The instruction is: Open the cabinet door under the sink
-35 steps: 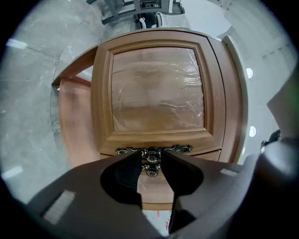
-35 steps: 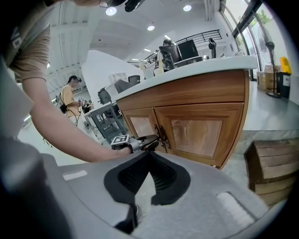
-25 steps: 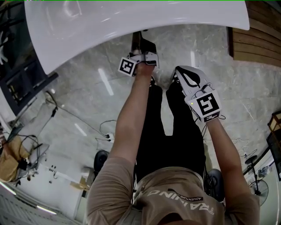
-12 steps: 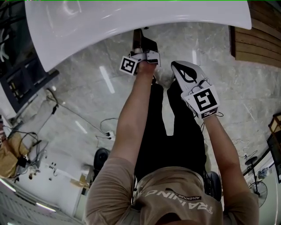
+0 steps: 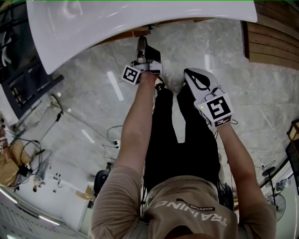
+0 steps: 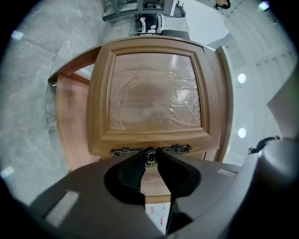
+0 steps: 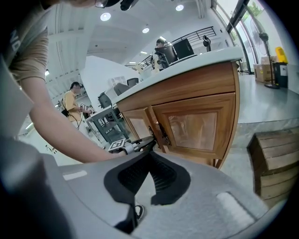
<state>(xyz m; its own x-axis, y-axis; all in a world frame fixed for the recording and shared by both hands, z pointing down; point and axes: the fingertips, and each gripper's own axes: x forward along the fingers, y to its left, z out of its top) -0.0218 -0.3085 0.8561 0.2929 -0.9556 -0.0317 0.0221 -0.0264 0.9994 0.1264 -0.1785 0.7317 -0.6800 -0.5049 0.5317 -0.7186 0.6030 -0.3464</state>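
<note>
The wooden cabinet door (image 6: 154,88) fills the left gripper view, its glossy panel above an ornate dark handle with a round knob (image 6: 150,156). My left gripper (image 6: 150,158) points level at it with the knob pinched between its two tips. In the head view the left gripper (image 5: 141,43) reaches under the white sink counter (image 5: 140,14). The right gripper view shows that door (image 7: 139,123) standing slightly ajar, with the left gripper (image 7: 140,142) at its handle. My right gripper (image 5: 191,73) (image 7: 149,156) hangs back from the cabinet, tilted down, tips together and nothing between them.
A second cabinet door (image 7: 196,126) sits shut to the right of the first. Stacked wooden boards (image 7: 275,154) (image 5: 275,42) stand right of the cabinet. The person's legs (image 5: 182,135) are below both grippers. Cables (image 5: 70,116) trail over the marble floor at left.
In the head view the left gripper has shifted left and closer to the counter edge, where a strip of wood now shows. The right gripper has barely moved.
</note>
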